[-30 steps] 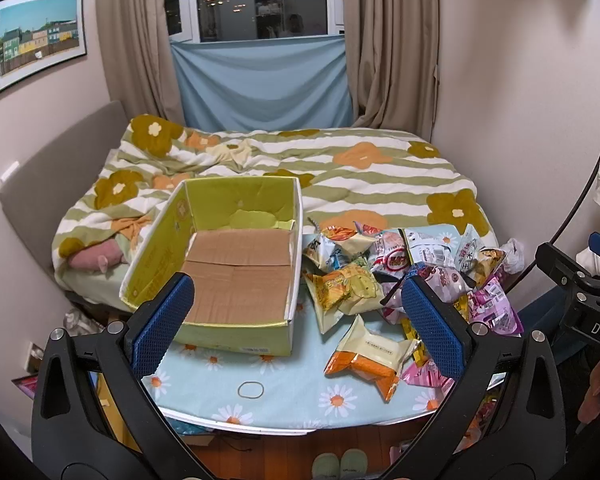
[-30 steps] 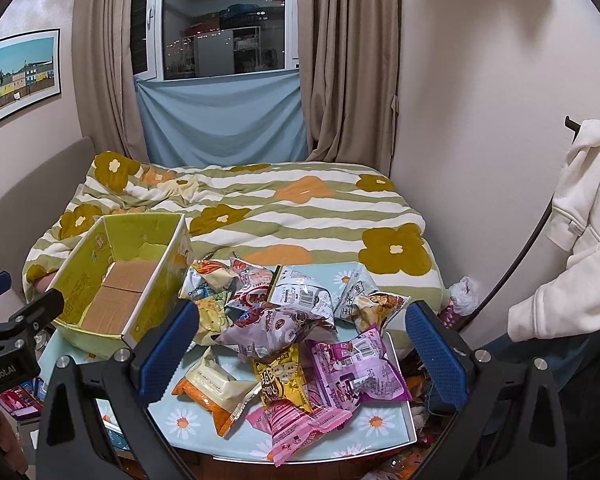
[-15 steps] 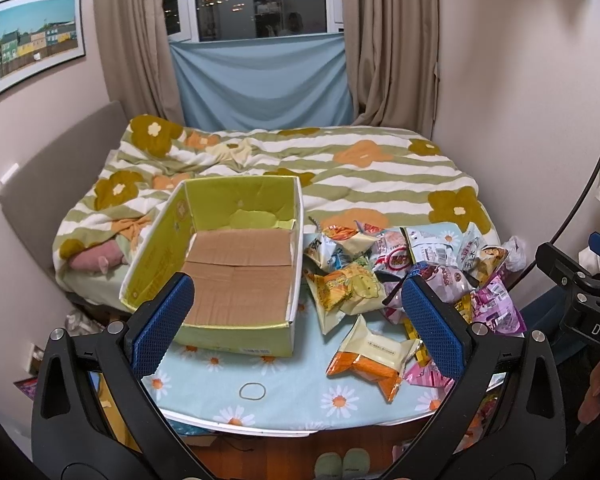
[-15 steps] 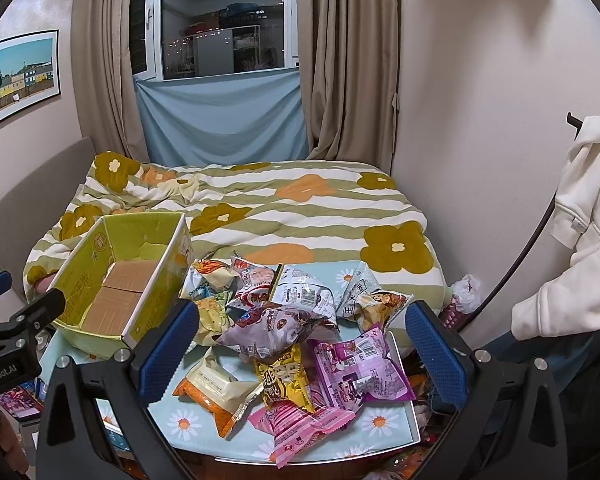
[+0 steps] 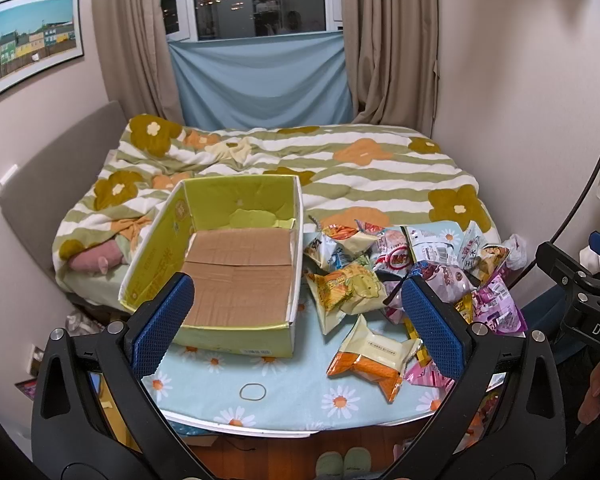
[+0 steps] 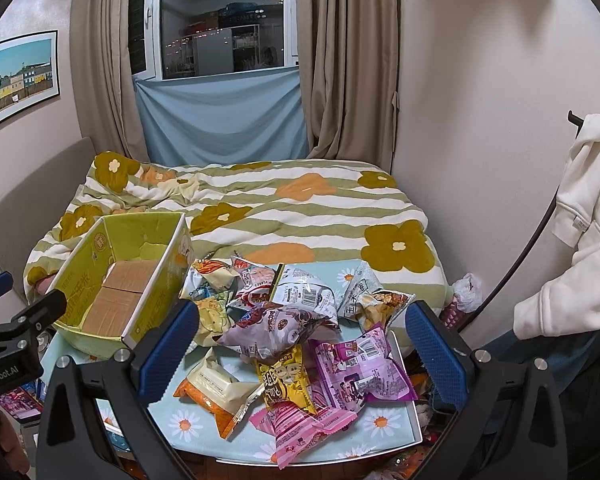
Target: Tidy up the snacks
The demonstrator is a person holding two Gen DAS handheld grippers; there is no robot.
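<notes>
An open yellow-green cardboard box (image 5: 236,276) with a bare brown bottom stands on the left of a daisy-print table (image 5: 284,396); it also shows in the right wrist view (image 6: 120,292). A heap of snack packets (image 5: 412,276) lies to its right, with an orange-and-cream packet (image 5: 374,360) nearest. In the right wrist view the heap (image 6: 284,328) includes a purple packet (image 6: 360,368), a yellow one (image 6: 284,380) and a pink one (image 6: 300,424). My left gripper (image 5: 296,328) is open and empty above the table's front. My right gripper (image 6: 300,352) is open and empty above the heap.
A bed with a striped flower quilt (image 5: 300,160) lies behind the table. A rubber band (image 5: 253,391) lies on the table front. A white hoodie (image 6: 580,220) hangs at the right wall. Slippers (image 5: 344,462) sit on the floor below.
Both grippers have drifted very slightly; the table and snacks sit a touch lower in the right wrist view. Nothing was picked up or moved.
</notes>
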